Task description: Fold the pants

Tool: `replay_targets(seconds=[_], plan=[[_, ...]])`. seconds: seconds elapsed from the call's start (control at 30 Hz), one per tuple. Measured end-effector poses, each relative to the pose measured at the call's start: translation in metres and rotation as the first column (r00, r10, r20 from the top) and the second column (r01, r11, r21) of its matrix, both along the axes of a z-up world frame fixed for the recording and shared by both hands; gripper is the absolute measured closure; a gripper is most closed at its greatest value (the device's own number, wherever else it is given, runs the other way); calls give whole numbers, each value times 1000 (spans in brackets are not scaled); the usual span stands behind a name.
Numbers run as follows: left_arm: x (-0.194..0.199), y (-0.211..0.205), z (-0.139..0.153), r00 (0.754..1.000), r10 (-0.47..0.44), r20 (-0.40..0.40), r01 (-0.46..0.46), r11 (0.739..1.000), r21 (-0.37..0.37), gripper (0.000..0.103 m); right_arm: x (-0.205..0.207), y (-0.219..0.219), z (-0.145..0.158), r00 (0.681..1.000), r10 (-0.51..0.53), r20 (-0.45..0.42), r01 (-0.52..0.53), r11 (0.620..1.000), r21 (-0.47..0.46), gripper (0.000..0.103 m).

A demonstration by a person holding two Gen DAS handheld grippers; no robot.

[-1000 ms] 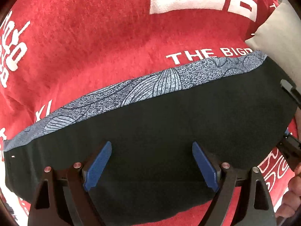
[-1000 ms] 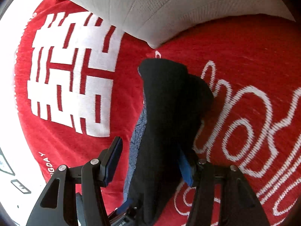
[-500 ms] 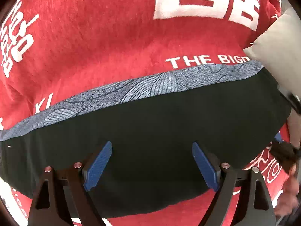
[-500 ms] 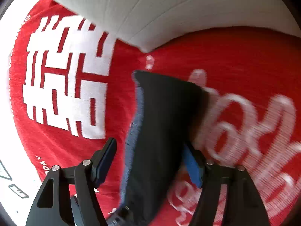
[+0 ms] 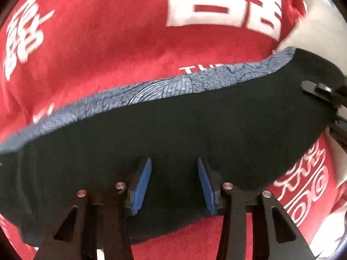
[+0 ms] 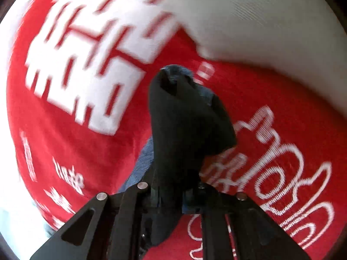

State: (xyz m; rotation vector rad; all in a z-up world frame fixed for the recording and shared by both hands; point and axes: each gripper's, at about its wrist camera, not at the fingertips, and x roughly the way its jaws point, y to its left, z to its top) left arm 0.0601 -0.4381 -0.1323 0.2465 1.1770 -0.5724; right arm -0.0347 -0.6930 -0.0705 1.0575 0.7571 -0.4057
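The pants [image 5: 173, 130] are dark, nearly black, with a blue-grey patterned band [image 5: 151, 91] along the far edge. They lie folded across a red blanket. My left gripper [image 5: 173, 182] hovers over the near part of the pants, its blue pads partly closed with a gap between them and nothing held. My right gripper [image 6: 173, 197] is shut on the end of the pants [image 6: 186, 125], and the cloth rises bunched from between its fingers. The right gripper's fingers [image 5: 318, 91] also show at the right end of the pants in the left wrist view.
The red blanket [image 5: 108, 43] with large white lettering covers the surface. A white pillow [image 6: 260, 21] lies beyond the pants' right end and shows at the upper right of the left wrist view [image 5: 321, 28].
My right gripper has closed on the end of the pants and lifted it. My left gripper's fingers have moved closer together. The right end of the pants has risen.
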Motion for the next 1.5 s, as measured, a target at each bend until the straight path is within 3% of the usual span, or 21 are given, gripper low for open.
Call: replay_targets(seconds=[0.17,0.3,0.4,0.47,0.53,0.73,0.9,1.0,1.03,1.1,1.17,1.23,1.27,1.37,1.5], plan=[[0,6,1,1000,-14,7,15,999,-53,57,32,40,48,984,178,-26,-180,965,-190,91],[2,18,0,1000,-19,-14,17,993,-116,57,58,80,75,948,313,-61,-316,900,-299,91],[12,28,6,996,-43,-79,30,987,-157,57,79,118,85,910,402,-101,-410,838,-360,91],[26,51,14,989,-5,-150,-23,983,-184,57,89,140,89,889,441,-123,-452,806,-382,91],[38,83,25,988,50,-148,-76,981,-179,57,100,170,87,862,483,-153,-501,766,-403,91],[81,196,30,974,208,-88,-214,974,-74,57,128,255,49,780,560,-279,-623,658,-422,91],[104,258,10,945,316,-88,-317,948,-7,57,148,329,-28,694,525,-492,-718,550,-426,88],[112,282,2,937,335,-96,-336,942,7,57,147,364,-48,679,448,-582,-733,458,-503,76],[115,287,2,938,334,-97,-335,942,11,57,146,372,-49,668,434,-604,-743,422,-519,63],[111,293,4,938,331,-102,-331,944,14,57,142,386,-48,636,463,-618,-772,384,-507,48],[111,295,12,944,313,-106,-314,949,14,57,134,389,-36,621,521,-586,-784,389,-484,45],[109,289,24,954,280,-103,-280,960,9,44,124,385,-21,620,561,-548,-784,411,-466,45],[108,286,32,960,262,-97,-264,965,-4,33,119,378,-11,628,577,-522,-777,438,-452,45],[104,274,54,977,198,-84,-202,978,-54,32,111,343,8,679,557,-479,-734,538,-415,41],[102,244,64,984,78,-162,-100,987,-129,32,103,292,15,741,502,-447,-656,683,-321,40]])
